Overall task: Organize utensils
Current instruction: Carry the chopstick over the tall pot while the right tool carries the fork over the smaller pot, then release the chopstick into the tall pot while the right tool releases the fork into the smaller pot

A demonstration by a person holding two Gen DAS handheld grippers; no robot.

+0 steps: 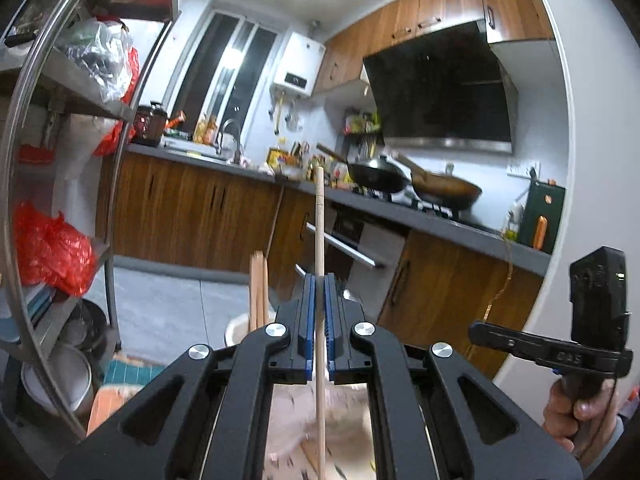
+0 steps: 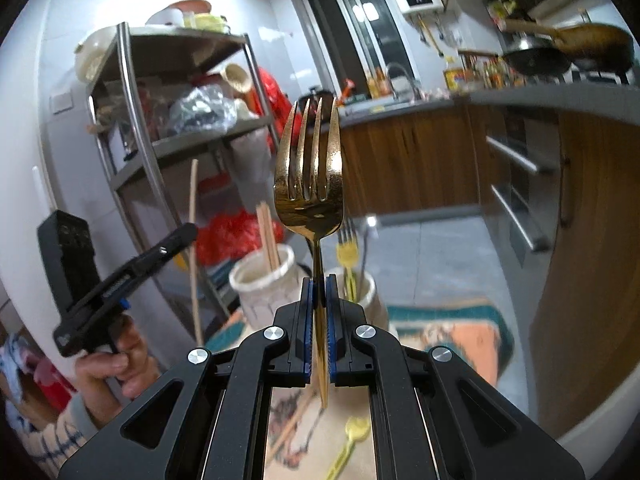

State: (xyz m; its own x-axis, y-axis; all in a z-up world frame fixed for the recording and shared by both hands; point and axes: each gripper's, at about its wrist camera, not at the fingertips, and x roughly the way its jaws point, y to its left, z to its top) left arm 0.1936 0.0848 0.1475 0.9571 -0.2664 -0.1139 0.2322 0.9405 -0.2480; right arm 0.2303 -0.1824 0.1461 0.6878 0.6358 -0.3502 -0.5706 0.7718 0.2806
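"CAS" embossed on right tongs (image 1: 568,357) body.

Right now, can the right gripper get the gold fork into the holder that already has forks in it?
Probably yes. The right gripper is shut on the gold fork, and the fork holder stands just beyond its fingers with an open top. Nothing visible blocks the way; the chopstick jar sits off to the left.

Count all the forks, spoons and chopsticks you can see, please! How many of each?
Forks: 2 – the gold fork in the right tongs, and a fork in the right-hand holder.
Spoons: 1 – a gold spoon on the table.
Chopsticks: 4 – one chopstick in the left tongs, a pair of chopsticks in the white holder, one loose chopstick.
Total: 7
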